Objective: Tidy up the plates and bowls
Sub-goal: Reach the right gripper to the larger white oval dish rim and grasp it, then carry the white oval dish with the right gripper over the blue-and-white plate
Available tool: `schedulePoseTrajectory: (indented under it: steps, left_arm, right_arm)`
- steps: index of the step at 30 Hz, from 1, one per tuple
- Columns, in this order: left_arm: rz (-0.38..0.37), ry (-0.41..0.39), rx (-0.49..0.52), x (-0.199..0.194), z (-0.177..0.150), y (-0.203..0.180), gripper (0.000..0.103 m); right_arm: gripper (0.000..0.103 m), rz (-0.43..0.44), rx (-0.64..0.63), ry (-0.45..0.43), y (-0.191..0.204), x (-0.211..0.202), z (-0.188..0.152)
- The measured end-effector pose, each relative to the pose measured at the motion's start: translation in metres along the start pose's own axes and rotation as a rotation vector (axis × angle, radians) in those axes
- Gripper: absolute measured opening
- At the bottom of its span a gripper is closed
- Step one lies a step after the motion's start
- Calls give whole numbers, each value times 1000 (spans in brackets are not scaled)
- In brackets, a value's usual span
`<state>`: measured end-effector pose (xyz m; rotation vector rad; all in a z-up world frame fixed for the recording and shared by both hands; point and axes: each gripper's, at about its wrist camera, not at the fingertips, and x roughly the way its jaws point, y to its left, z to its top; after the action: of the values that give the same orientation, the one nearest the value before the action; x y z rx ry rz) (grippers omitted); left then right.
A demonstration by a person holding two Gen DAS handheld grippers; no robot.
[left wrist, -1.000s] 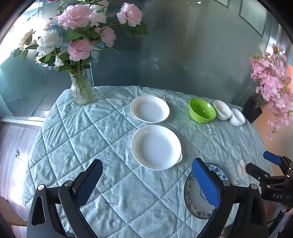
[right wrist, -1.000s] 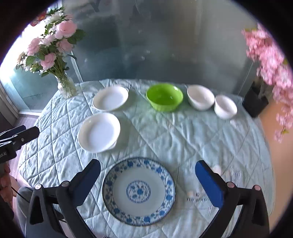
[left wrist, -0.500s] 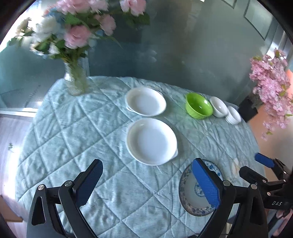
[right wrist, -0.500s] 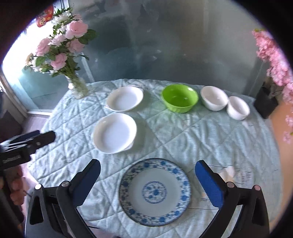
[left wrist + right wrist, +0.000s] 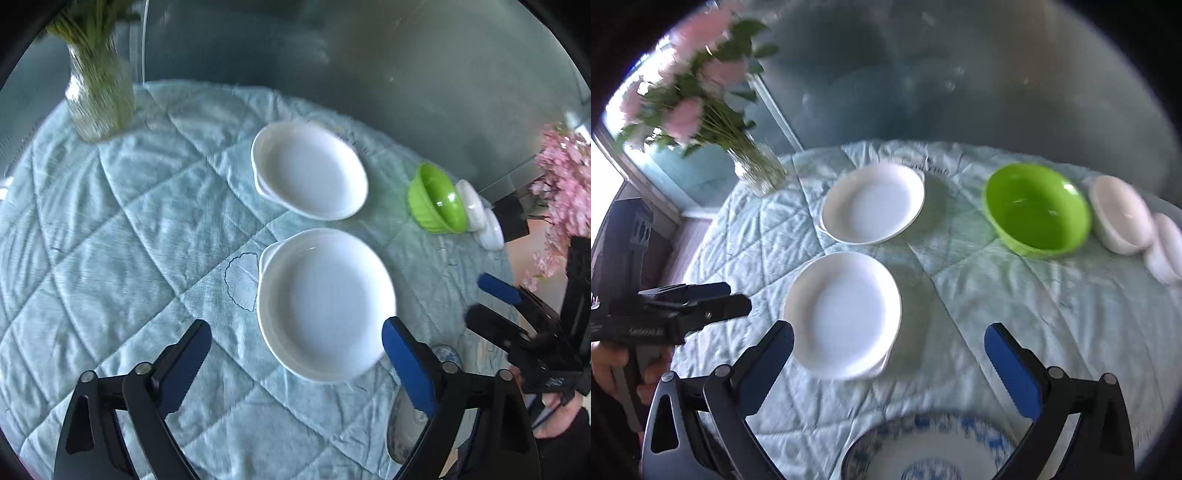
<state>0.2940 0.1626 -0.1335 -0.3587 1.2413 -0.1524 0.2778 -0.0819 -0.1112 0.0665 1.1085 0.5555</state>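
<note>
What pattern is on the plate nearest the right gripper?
The plate has a blue floral border and centre motif on white, best seen, though blurred, in the right wrist view.

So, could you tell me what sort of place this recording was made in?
Probably a home dining area: a round table under a quilted cloth, laid with white plates and a green bowl, with a vase of flowers by a large window.
</note>
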Motion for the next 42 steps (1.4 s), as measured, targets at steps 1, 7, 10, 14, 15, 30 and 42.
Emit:
schedulePoseTrajectory:
  steps: [1,7,10,14,15,30,42]
  left_arm:
    - [-4,14,-9,7,2,3,86]
    - [-41,95,-39,50,11,14,65]
    - [-21,93,-42,61,13,16,58]
    - [-28,126,-81,75,14,23,33]
    - [-21,128,-81,77,13,23,31]
    - [5,161,-95,74,17,27,7]
    - [-5,2,-35,-39,8,-41,6]
  right_arm:
    - [94,7,-16,22,-1,15,4]
    - [48,24,35,121,-14,70,4]
    - [33,30,40,126,-12,79,1]
    - [16,33,25,157,-7,93,-1]
    - [16,36,34,160,-8,95,-1]
    - [13,0,73,200,-6,114,8]
    - [10,-4,86,46,10,5,14]
